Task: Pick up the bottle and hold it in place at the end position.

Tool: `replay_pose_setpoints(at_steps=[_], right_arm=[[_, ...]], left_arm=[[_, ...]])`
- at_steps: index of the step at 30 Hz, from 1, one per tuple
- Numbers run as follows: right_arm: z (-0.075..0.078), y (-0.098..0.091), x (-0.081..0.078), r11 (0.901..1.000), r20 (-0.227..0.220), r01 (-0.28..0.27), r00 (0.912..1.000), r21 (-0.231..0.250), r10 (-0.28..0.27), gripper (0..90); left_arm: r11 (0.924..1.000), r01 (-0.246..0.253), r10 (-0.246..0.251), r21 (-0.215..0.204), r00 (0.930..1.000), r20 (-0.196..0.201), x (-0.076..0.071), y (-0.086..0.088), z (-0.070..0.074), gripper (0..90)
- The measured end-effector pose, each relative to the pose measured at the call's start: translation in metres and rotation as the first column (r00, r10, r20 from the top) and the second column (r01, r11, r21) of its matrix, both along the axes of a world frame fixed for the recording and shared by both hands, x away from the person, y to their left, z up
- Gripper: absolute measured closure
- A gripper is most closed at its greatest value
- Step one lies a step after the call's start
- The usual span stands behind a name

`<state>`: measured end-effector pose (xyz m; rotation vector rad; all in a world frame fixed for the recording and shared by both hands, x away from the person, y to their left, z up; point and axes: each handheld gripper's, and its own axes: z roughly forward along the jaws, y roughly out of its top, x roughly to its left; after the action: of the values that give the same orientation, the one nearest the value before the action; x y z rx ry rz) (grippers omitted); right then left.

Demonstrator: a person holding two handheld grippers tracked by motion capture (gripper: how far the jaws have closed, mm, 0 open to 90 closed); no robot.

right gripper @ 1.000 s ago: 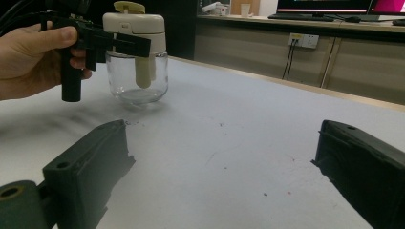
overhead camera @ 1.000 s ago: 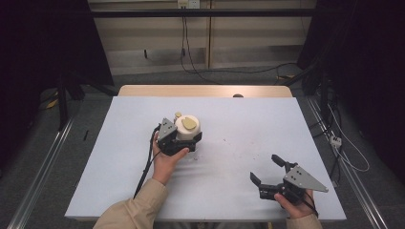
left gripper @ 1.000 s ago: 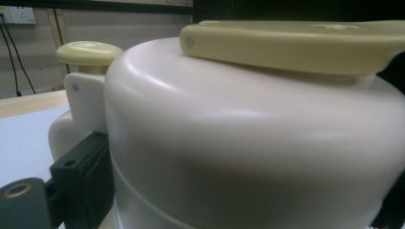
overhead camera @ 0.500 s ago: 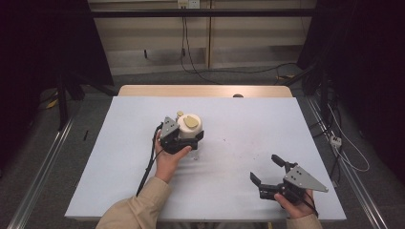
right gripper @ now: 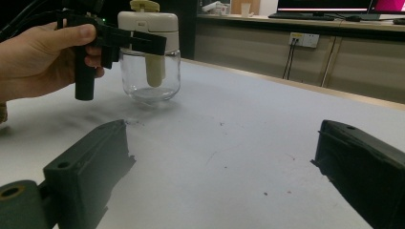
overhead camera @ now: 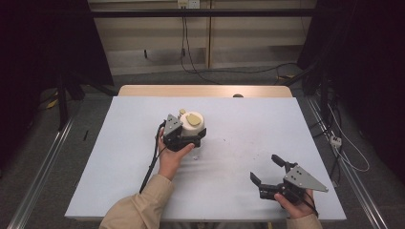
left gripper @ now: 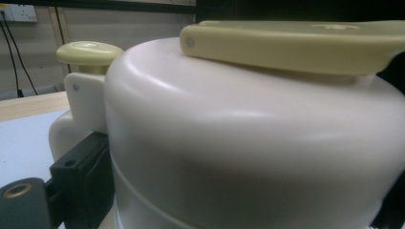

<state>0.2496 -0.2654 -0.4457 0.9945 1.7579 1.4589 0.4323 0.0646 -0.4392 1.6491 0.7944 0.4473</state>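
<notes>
Gripping smooth cream-lidded glass jar point(right gripper: 149, 57), left gripper point(overhead camera: 184, 136).

Left tongs point(overhead camera: 191, 138) clamp around the jar's white lid point(overhead camera: 192, 122); right tongs point(overhead camera: 268, 170) rest low with jaws spread wide.
</notes>
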Motion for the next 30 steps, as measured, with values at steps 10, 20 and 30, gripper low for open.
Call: replay_pose_setpoints(at_steps=[10, 20, 30], right_arm=[[0.0, 0.0, 0.0, 1.0, 0.0, -0.003, 1.0, 0.003, 0.003, 3.9], [0.0, 0.0, 0.001, 1.0, -0.002, -0.002, 1.0, 0.005, 0.002, 3.9], [0.0, -0.001, 0.0, 1.0, -0.002, -0.002, 1.0, 0.007, 0.002, 3.9]], left_arm=[[0.9999, -0.011, 0.011, 0.003, 0.9999, -0.004, 0.003, -0.003, -0.004, 6.5], [0.9999, -0.014, 0.014, 0.008, 0.9999, -0.009, 0.006, -0.006, -0.007, 6.5], [0.9998, -0.002, 0.002, 0.02, 1.0, 0.009, 0.009, -0.017, 0.0, 6.5]])
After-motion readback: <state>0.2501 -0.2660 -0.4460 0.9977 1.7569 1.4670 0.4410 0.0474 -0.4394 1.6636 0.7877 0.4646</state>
